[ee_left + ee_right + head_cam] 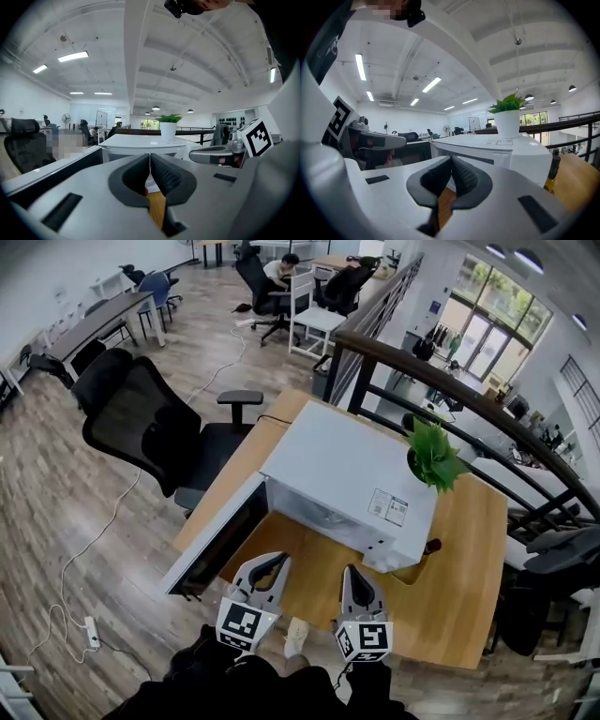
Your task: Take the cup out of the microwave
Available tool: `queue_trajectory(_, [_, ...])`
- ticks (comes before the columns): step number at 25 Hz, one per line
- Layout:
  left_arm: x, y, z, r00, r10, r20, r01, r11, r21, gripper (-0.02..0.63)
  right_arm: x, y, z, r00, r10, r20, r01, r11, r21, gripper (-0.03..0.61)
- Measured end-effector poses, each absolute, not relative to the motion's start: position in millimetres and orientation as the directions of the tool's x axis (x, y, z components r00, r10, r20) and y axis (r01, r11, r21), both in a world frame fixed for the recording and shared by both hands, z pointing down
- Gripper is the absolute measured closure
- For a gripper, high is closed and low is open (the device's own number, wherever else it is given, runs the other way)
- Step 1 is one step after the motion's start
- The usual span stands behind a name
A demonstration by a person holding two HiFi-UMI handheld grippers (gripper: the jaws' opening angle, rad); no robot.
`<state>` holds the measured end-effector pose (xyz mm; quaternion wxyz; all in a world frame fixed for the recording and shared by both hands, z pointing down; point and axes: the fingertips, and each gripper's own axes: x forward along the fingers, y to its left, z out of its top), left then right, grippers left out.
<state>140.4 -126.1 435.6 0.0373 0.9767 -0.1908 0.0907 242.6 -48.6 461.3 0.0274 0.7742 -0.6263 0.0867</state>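
White microwave (352,479), dark door (220,540); orange-brown wooden surface (450,606); green plant (433,454) at its two o'clock. Left tongs (265,563) and right tongs (359,579): white, black pads, black-and-white square markers.

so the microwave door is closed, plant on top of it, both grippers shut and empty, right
Not quite: the microwave door stands open, as the head view shows. The plant does sit on top, and the left gripper and right gripper are shut, empty.
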Motion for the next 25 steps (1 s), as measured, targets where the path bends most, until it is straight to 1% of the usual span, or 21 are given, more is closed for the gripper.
queue_trajectory(7, [163.7, -157.2, 482.2, 0.876, -0.421, 0.236, -0.444, -0.895, 0.050, 0.584, 270.6, -89.5, 513.8, 0.141, -0.965, 0.220, -0.982, -0.164, -0.090, 0.563])
queue_trajectory(16, [179.0, -188.8, 536.5, 0.851, -0.451, 0.269, -0.484, -0.873, 0.068, 0.584, 298.0, -132.6, 572.5, 0.153, -0.952, 0.265, -0.978, -0.185, -0.098, 0.563])
queue_trajectory(18, [179.7, -195.1, 544.2, 0.846, -0.457, 0.275, -0.491, -0.868, 0.068, 0.584, 297.6, -142.6, 580.9, 0.129, -0.955, 0.267, -0.980, -0.164, -0.115, 0.562])
queue_trajectory(19, [179.6, -197.7, 546.8, 0.844, -0.460, 0.277, -0.495, -0.866, 0.069, 0.584, 296.2, -147.3, 584.3, 0.109, -0.957, 0.269, -0.981, -0.148, -0.128, 0.447])
queue_trajectory(20, [179.2, -199.9, 549.0, 0.841, -0.464, 0.279, -0.500, -0.863, 0.072, 0.584, 295.4, -151.6, 587.2, 0.095, -0.958, 0.271, -0.981, -0.136, -0.139, 0.407])
queue_trajectory(22, [178.3, -203.7, 552.9, 0.836, -0.471, 0.281, -0.509, -0.857, 0.080, 0.584, 296.4, -159.1, 592.3, 0.084, -0.957, 0.276, -0.981, -0.129, -0.146, 0.407])
queue_trajectory(25, [177.7, -207.8, 559.1, 0.830, -0.479, 0.287, -0.521, -0.849, 0.087, 0.584, 299.7, -170.5, 600.5, 0.076, -0.955, 0.287, -0.980, -0.124, -0.153, 0.383])
